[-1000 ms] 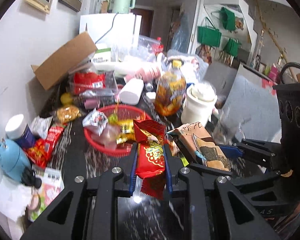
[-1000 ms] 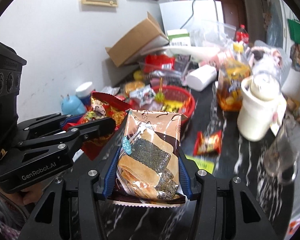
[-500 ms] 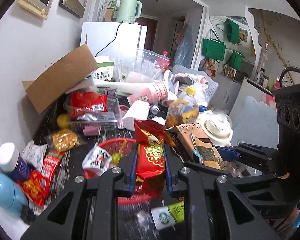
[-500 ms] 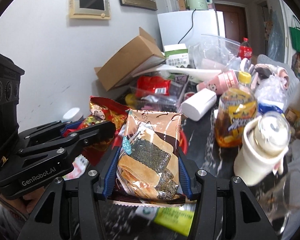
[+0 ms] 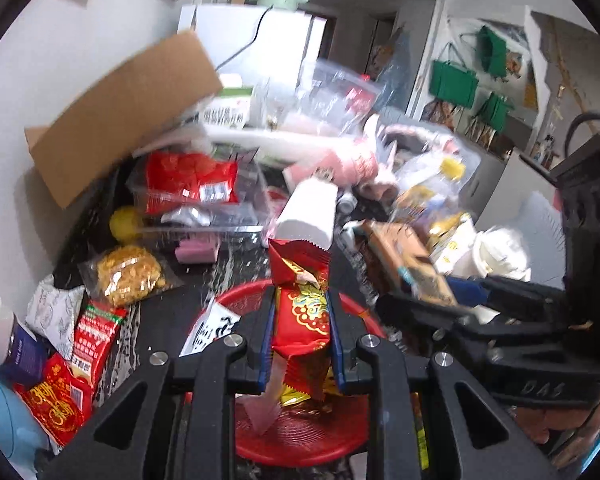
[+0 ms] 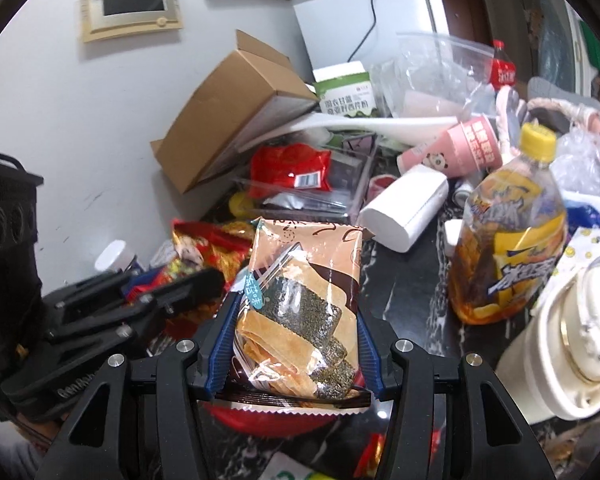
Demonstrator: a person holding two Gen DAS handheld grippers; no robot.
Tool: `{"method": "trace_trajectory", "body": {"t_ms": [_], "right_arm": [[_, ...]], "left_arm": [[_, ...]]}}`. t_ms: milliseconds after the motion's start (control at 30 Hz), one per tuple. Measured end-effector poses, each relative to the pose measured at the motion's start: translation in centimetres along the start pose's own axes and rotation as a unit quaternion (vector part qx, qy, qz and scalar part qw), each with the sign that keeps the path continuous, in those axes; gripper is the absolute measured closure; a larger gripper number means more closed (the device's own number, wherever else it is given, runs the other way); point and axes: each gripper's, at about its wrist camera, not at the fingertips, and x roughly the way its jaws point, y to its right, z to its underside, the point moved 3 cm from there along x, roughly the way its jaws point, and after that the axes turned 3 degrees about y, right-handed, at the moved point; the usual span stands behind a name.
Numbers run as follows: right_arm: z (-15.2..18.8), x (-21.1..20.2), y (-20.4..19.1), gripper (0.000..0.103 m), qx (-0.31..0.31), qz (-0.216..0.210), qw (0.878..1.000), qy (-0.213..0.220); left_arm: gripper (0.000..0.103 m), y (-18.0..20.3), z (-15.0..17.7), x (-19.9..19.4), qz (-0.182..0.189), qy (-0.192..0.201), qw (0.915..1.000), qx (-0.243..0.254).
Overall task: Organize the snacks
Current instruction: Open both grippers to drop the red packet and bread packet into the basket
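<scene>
My left gripper (image 5: 302, 308) is shut on a red snack packet (image 5: 302, 312) with a gold pattern and holds it over the red basket (image 5: 300, 440). My right gripper (image 6: 296, 320) is shut on a tan seaweed cracker packet (image 6: 300, 304), also above the red basket (image 6: 268, 420). The right gripper with its packet (image 5: 412, 264) shows at the right in the left wrist view. The left gripper with the red packet (image 6: 208, 248) shows at the left in the right wrist view. A white packet (image 5: 212, 330) lies in the basket.
The dark marble counter is crowded: a cardboard box (image 5: 120, 112), a clear bin with a red bag (image 5: 188, 180), a yellow nut bag (image 5: 128, 276), red packets (image 5: 80, 360), a white roll (image 6: 404, 208), an orange drink bottle (image 6: 508, 240), a white jar (image 6: 572, 344), pink cups (image 6: 452, 148).
Both grippers moved forward and up over the red basket, each still holding its packet. The basket now lies below the fingers instead of ahead of them.
</scene>
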Motion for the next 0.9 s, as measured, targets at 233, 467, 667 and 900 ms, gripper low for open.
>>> {"method": "trace_trajectory", "body": {"t_ms": [233, 467, 667, 900], "right_arm": [[1.0, 2.9, 0.8, 0.051, 0.0, 0.005, 0.999, -0.038], [1.9, 4.2, 1.1, 0.05, -0.008, 0.021, 0.998, -0.067], [2.7, 5.6, 1.2, 0.049, -0.019, 0.041, 0.995, -0.09], [3.1, 6.2, 1.5, 0.049, -0.021, 0.047, 0.994, -0.098]], "left_arm": [[0.081, -1.2, 1.5, 2.8, -0.024, -0.048, 0.9986, -0.005], [0.081, -1.6, 2.8, 4.9, -0.045, -0.095, 0.9944, -0.006], [0.081, -1.6, 3.7, 6.2, -0.054, -0.123, 0.9909, -0.008], [0.08, -1.8, 4.2, 6.8, -0.054, -0.145, 0.9878, -0.017]]}}
